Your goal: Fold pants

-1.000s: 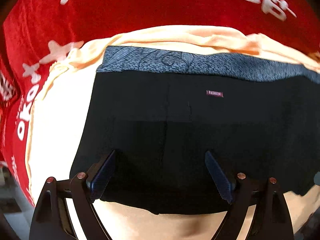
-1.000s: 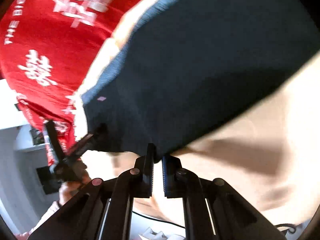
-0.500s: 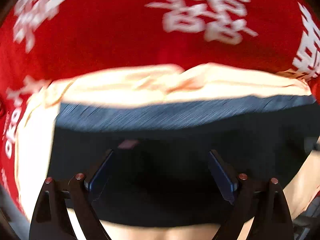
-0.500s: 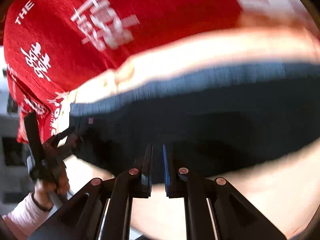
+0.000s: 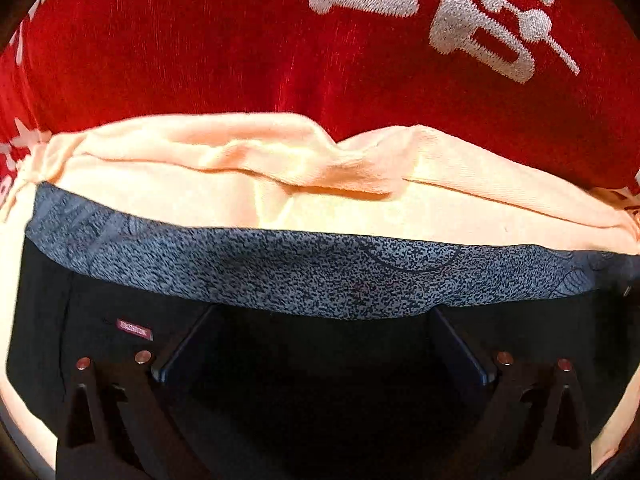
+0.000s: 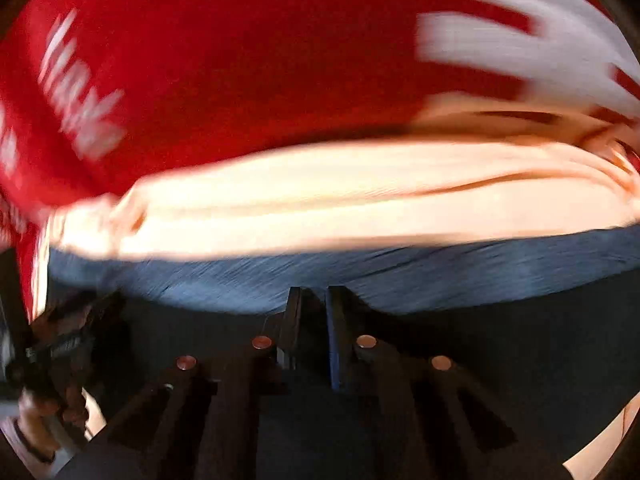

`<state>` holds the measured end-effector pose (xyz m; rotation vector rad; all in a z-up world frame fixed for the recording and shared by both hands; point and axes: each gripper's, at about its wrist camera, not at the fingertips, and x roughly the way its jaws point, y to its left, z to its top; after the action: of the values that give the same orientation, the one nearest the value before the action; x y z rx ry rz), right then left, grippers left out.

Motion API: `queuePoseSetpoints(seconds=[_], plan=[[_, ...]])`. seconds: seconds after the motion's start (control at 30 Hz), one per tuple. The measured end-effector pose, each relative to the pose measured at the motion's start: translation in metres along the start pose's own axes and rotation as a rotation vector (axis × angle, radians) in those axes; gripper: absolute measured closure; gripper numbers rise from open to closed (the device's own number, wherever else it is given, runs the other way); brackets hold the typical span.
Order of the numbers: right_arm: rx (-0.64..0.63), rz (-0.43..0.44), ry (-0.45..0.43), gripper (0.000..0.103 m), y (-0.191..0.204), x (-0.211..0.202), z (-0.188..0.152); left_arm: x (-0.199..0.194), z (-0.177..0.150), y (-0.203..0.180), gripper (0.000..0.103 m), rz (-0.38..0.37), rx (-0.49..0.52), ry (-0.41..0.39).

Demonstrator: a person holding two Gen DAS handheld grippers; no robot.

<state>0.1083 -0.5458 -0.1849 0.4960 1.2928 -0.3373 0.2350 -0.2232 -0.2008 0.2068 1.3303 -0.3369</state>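
Left wrist, pants (image 5: 320,368) under spread jaws

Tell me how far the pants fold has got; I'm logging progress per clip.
Mid-fold. Done: the black pants lie doubled on the peach garment, grey patterned waistband toward the red cloth. In hand: the right gripper looks shut on the pants' edge, though that view is blurred; the left gripper is open above them. Left: set the fold down and release.
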Motion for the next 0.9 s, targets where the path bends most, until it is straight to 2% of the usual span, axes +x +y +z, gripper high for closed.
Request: queuePoseSetpoints(seconds=[0.07,0.13,0.23,0.27,0.3,0.4,0.5,0.6,0.63,0.67,0.8,0.9], plan=[[0.051,-0.071,-0.015,0.093,-0.034,-0.004,0.006,-0.001,0.0,0.005,0.0,0.015,-0.016,0.008],[0.114,-0.05,-0.01,0.093,-0.056,-0.013,0.006,-0.007,0.001,0.006,0.0,0.038,-0.034,0.02],[0.134,-0.05,-0.003,0.073,-0.065,-0.038,-0.004,-0.024,-0.001,0.003,0.0,0.063,-0.039,0.02],[0.133,-0.028,-0.009,0.06,-0.063,-0.048,-0.012,-0.03,-0.003,0.001,0.0,0.055,-0.032,0.019],[0.131,-0.01,-0.017,0.056,-0.061,-0.055,-0.021,-0.038,-0.007,-0.006,0.0,0.051,-0.018,0.018],[0.108,0.033,-0.003,0.056,-0.049,-0.07,-0.053,-0.056,-0.022,-0.023,0.0,0.034,0.033,0.019],[0.08,0.03,0.02,0.056,-0.037,-0.071,-0.084,-0.064,-0.052,-0.054,0.0,0.005,0.09,0.041],[0.073,-0.004,0.039,0.057,-0.04,-0.057,-0.115,-0.05,-0.079,-0.078,0.0,0.024,0.142,0.096],[0.064,-0.001,0.003,0.057,-0.042,-0.059,-0.12,-0.046,-0.091,-0.083,0.0,0.03,0.151,0.095],[0.058,-0.003,-0.001,0.057,-0.025,-0.051,-0.121,-0.049,-0.099,-0.082,0.0,0.031,0.135,0.037],[0.069,0.015,-0.001,0.057,-0.032,-0.06,-0.126,-0.05,-0.102,-0.081,0.0,0.032,0.116,0.039],[0.139,0.021,0.003,0.056,-0.054,-0.074,-0.132,-0.044,-0.097,-0.084,0.0,0.052,0.12,0.047]])
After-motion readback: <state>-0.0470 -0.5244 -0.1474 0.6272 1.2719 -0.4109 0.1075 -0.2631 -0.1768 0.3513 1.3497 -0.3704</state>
